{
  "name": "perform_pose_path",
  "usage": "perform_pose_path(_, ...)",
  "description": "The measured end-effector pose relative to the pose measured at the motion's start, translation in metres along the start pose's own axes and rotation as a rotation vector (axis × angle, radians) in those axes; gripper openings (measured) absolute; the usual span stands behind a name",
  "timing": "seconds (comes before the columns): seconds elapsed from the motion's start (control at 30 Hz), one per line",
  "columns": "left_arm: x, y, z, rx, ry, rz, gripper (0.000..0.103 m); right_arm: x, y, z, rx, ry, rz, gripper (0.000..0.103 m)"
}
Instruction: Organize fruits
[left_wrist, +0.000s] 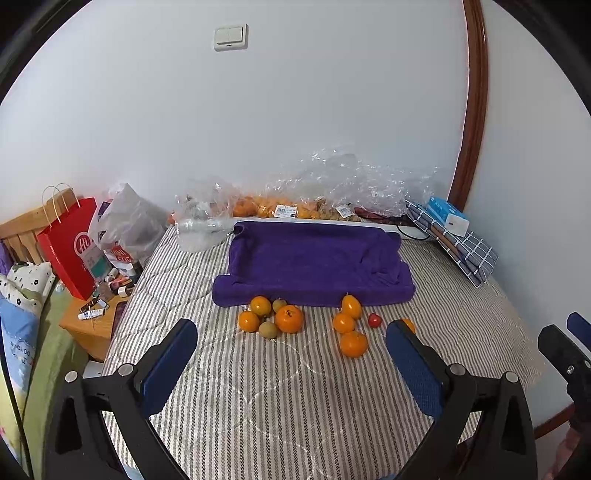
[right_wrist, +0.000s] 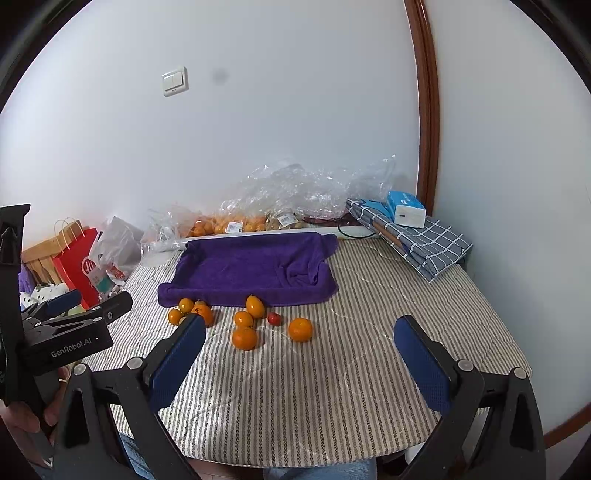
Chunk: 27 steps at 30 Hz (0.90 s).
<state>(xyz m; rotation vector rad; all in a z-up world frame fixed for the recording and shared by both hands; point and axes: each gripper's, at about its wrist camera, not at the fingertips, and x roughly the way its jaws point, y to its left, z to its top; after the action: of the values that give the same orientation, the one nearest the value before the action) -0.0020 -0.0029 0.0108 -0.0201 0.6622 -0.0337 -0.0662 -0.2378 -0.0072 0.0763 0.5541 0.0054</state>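
Loose fruit lies on the striped tabletop in front of a purple towel-lined tray (left_wrist: 314, 258) (right_wrist: 255, 264). A left cluster holds oranges (left_wrist: 288, 318) and brownish-green kiwis (left_wrist: 268, 329). To the right lie more oranges (left_wrist: 353, 343) (right_wrist: 244, 338), an oval orange fruit (left_wrist: 351, 306) (right_wrist: 255, 307), a small red fruit (left_wrist: 374, 320) (right_wrist: 273, 319) and a lone orange (right_wrist: 300, 329). My left gripper (left_wrist: 291, 350) is open and empty, short of the fruit. My right gripper (right_wrist: 301, 349) is open and empty, just before the lone orange.
Clear plastic bags with oranges (left_wrist: 273, 208) (right_wrist: 236, 223) lie along the back wall. A folded checked cloth with a blue tissue pack (left_wrist: 448, 216) (right_wrist: 406, 208) sits at the back right. A red paper bag (left_wrist: 72, 247) and a cluttered nightstand (left_wrist: 96, 314) stand on the left.
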Motion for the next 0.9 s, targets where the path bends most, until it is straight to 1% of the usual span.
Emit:
perform_pose_path(0.5,-0.004,-0.002,-0.007,-0.030,-0.014,-0.007,0.103,-0.001,-0.003,-0.003,0.000,-0.002,-0.008,0.101)
perform_pose_path(0.9,-0.008,-0.007,-0.006,-0.018,-0.025,-0.002,0.103,-0.001,-0.011,-0.003,0.021,-0.006,-0.014,0.101)
